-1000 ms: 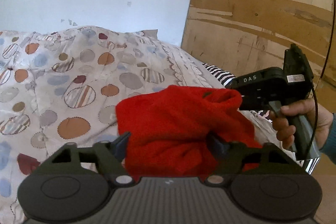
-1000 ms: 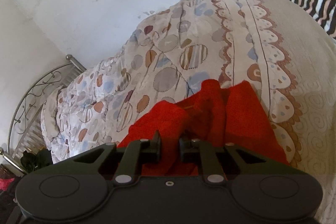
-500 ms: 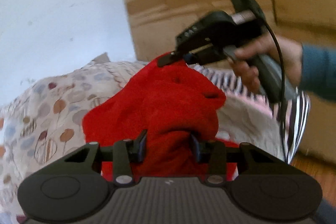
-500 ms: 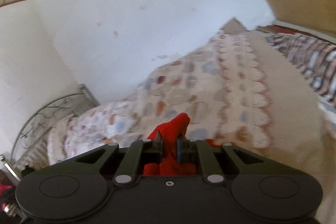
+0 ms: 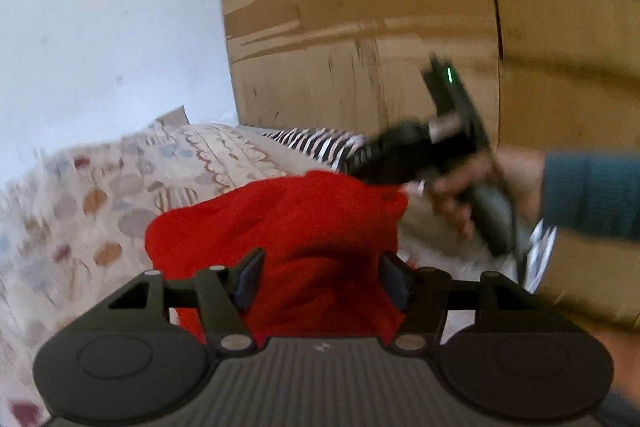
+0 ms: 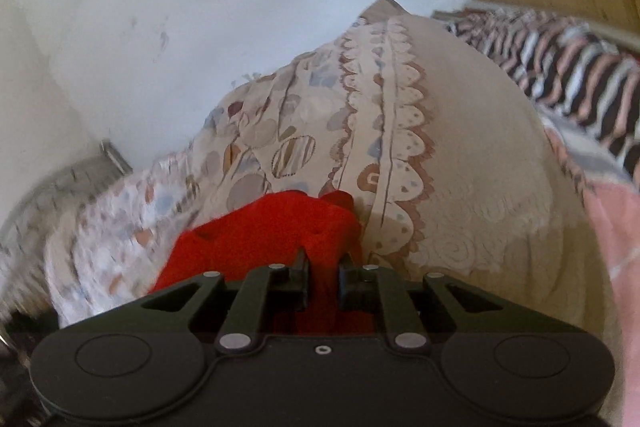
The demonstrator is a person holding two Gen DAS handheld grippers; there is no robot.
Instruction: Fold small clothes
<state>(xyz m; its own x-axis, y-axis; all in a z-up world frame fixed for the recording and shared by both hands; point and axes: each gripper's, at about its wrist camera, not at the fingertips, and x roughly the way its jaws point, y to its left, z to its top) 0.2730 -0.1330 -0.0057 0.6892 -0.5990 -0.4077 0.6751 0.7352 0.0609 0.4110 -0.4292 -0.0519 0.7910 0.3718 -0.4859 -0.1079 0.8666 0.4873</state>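
A red garment (image 5: 288, 227) hangs bunched above a bed covered by a spotted quilt (image 6: 280, 147), stretched between two hand-held grippers. The left gripper (image 5: 320, 277) has its jaws spread wide, having just been opening, with a thick fold of the red cloth between them — whether the pads still press on it cannot be told. The right gripper (image 6: 323, 277), held in a hand (image 5: 460, 195) with a blue sleeve (image 5: 592, 195), has its jaws pressed nearly together, pinching an edge of the garment — a striped blanket (image 6: 560, 67) lies beyond.
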